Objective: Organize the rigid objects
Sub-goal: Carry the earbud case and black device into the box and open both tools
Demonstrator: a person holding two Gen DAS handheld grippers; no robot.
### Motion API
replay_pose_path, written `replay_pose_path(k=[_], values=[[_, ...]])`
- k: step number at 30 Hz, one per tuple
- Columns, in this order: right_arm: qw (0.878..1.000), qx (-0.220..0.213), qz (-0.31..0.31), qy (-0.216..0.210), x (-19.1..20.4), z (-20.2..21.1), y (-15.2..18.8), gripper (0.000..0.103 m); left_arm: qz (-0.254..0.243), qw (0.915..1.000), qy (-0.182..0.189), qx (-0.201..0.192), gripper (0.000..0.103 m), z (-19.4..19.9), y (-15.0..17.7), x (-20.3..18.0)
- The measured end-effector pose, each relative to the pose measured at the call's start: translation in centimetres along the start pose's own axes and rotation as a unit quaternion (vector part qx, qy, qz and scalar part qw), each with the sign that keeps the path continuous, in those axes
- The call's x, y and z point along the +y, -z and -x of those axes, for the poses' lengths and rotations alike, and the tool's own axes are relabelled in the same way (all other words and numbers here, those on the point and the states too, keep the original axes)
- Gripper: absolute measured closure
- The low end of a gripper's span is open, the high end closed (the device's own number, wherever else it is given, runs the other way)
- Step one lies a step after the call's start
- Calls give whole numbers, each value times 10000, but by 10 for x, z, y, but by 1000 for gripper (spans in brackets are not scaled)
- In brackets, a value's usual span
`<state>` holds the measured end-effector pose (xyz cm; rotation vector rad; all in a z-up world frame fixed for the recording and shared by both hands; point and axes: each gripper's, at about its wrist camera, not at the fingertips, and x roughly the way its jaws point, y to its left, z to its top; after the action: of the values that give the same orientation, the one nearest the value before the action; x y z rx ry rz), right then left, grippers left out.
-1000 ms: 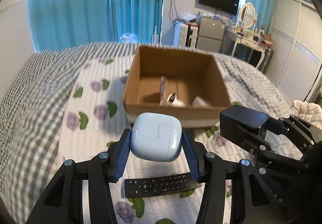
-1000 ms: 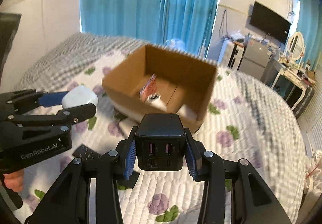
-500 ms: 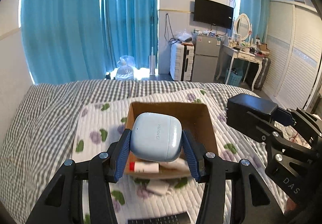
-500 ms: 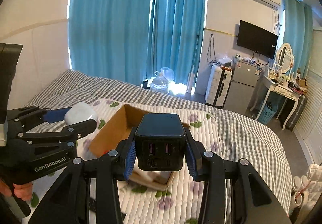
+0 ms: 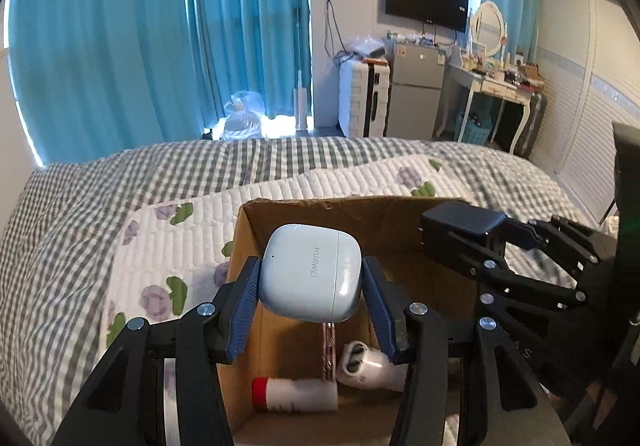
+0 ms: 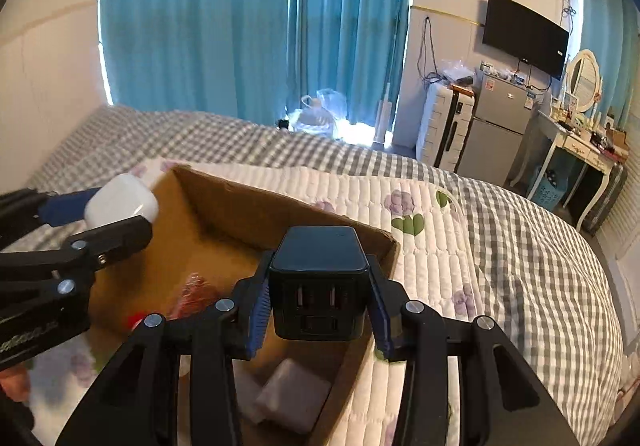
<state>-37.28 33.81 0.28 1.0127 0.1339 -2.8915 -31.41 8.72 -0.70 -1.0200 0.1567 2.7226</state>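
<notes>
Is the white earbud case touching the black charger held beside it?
Apart. In the left wrist view the white earbud case and the black charger have bare cardboard box wall showing between them.

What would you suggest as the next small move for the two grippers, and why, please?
Probably lower both a little, then open. The left gripper is shut on the white earbud case and the right gripper on the black charger; both hang above the open cardboard box, where a red-capped tube already lies.

Left hand-held gripper (image 5: 311, 300) clamps white earbud case (image 5: 310, 278) — above cardboard box (image 5: 360, 215).
</notes>
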Motion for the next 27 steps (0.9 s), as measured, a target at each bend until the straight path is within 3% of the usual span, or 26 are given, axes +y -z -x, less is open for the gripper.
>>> replay_pose_path(k=[9, 17, 27], values=[[9994, 248, 245, 47, 7, -43, 4, 60, -73, 9999, 75, 80, 52, -23, 5, 5], [10000, -25, -39, 80, -14, -1, 3, 59, -105, 9997, 47, 228, 51, -14, 13, -5], [9990, 115, -328, 270, -47, 20, 12, 59, -249, 9979, 207, 568, 51, -39, 15, -40]])
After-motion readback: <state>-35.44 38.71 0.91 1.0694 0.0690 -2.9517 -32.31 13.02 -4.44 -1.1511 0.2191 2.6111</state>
